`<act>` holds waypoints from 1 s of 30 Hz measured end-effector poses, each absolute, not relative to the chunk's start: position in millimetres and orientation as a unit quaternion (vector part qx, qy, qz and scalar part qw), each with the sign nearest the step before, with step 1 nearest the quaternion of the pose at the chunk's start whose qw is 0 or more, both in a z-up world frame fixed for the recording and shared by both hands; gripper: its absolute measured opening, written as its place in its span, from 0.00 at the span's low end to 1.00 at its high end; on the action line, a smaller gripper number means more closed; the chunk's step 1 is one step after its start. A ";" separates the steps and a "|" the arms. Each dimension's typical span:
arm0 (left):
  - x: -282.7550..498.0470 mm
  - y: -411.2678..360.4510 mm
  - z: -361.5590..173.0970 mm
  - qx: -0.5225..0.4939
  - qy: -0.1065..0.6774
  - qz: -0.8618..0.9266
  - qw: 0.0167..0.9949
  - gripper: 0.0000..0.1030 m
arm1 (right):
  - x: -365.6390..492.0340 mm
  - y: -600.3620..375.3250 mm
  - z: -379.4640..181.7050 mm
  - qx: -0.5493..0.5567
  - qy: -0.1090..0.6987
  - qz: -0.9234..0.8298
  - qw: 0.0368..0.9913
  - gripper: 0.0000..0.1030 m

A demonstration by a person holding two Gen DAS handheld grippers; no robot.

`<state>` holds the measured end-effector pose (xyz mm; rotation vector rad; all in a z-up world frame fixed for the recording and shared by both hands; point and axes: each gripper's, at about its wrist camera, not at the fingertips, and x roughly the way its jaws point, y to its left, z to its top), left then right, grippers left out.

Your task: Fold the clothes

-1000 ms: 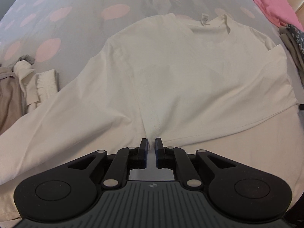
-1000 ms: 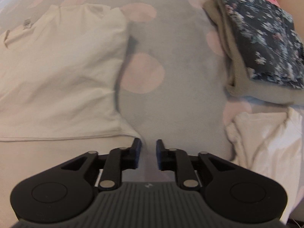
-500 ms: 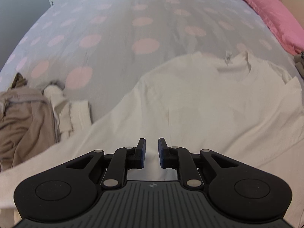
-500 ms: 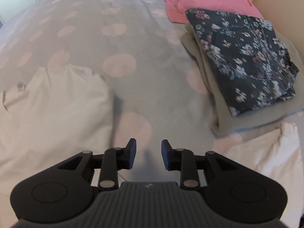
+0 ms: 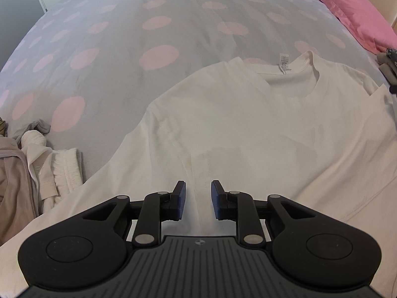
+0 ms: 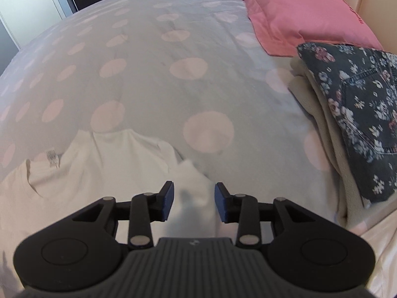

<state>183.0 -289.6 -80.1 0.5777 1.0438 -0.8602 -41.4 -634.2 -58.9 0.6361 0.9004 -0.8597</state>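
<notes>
The white T-shirt [image 5: 248, 129] lies flat on the bed [image 5: 124, 37], collar away. The left gripper [image 5: 198, 200], jaws opening over its near body, holds nothing; the right gripper [image 6: 193, 202] (also opening) straddles the blurred sleeve edge [image 6: 192, 181] ungripped.

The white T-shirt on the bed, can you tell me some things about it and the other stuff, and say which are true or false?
1. The white T-shirt lies spread on a spotted bedcover. True.
2. The pillow is green. False: it is pink.
3. The flowery dark garment lies on a beige one. True.
4. The left gripper squeezes the shirt. False: its jaws are opening, pads off the cloth.
5. The shirt's label is at the collar. True.
</notes>
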 end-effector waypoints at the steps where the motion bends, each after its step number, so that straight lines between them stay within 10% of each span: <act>1: 183.2 -289.8 -81.4 0.264 0.478 -0.391 0.741 0.20 | -38.6 -636.4 -59.1 0.294 0.411 -0.397 0.766 0.40; 13: 186.4 -289.6 -89.2 0.270 0.488 -0.377 0.740 0.20 | 19.1 -651.0 -83.5 0.191 0.476 -0.344 0.786 0.41; 18: 185.4 -295.3 -93.3 0.273 0.490 -0.382 0.735 0.20 | 25.0 -661.2 -113.1 0.180 0.552 -0.335 0.742 0.16; 23: 187.2 -300.0 -99.4 0.277 0.491 -0.383 0.732 0.20 | 16.7 -672.2 -103.6 0.176 0.473 -0.417 0.756 0.01; 30: 190.6 -298.9 -99.0 0.270 0.490 -0.380 0.737 0.21 | -3.5 -689.9 -89.6 0.173 0.424 -0.480 0.748 0.05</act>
